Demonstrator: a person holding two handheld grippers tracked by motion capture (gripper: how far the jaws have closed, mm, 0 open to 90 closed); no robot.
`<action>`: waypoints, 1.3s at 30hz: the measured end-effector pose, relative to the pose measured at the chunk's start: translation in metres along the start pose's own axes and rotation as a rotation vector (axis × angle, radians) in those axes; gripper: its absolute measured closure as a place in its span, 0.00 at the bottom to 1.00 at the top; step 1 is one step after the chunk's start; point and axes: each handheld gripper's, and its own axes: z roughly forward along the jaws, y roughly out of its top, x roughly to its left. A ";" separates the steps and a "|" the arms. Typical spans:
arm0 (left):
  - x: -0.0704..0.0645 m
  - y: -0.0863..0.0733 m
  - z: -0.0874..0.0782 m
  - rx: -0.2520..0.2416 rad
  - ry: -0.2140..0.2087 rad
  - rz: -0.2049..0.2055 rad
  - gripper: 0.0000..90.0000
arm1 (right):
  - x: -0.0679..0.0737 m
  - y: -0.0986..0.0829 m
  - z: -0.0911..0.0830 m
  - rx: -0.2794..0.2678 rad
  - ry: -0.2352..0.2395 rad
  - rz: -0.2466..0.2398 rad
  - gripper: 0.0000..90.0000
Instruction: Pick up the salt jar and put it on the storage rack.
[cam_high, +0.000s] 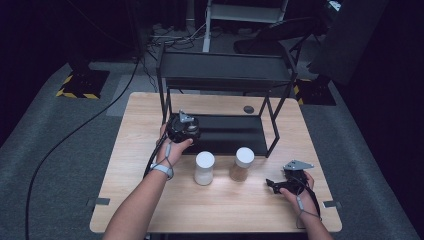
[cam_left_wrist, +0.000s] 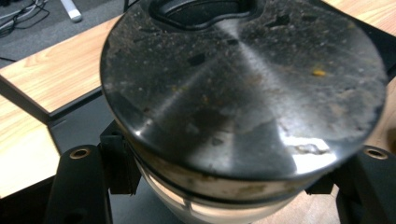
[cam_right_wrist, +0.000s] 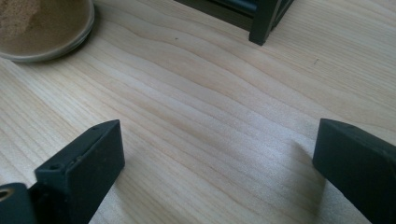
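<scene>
A jar with a dusty dark metal lid (cam_left_wrist: 243, 88) and a pale body sits between the jaws of my left gripper (cam_left_wrist: 229, 156), which is shut on it just under the lid. In the high view, the left gripper (cam_high: 183, 127) is at the left front corner of the black rack's lower shelf (cam_high: 232, 134), and the gripper hides the jar. My right gripper (cam_high: 278, 185) rests low over the table's front right, jaws wide apart and empty; the right gripper view shows bare wood between its jaws (cam_right_wrist: 219, 140).
Two white-lidded jars stand on the wooden table (cam_high: 150, 150) in front of the rack: one with white contents (cam_high: 204, 168), one with brown contents (cam_high: 242, 164) (cam_right_wrist: 37, 28). The rack's upper shelf (cam_high: 225, 67) overhangs the lower. A small dark disc (cam_high: 248, 109) lies behind.
</scene>
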 end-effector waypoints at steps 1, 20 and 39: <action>0.000 0.000 0.003 0.003 -0.001 0.001 0.33 | 0.000 0.000 0.000 0.000 0.000 0.000 0.02; 0.005 -0.010 0.027 0.018 0.002 -0.036 0.33 | 0.000 0.000 0.000 0.000 0.000 0.000 0.02; 0.005 -0.023 0.035 -0.012 0.009 -0.053 0.33 | 0.000 0.000 0.000 0.000 0.000 0.000 0.02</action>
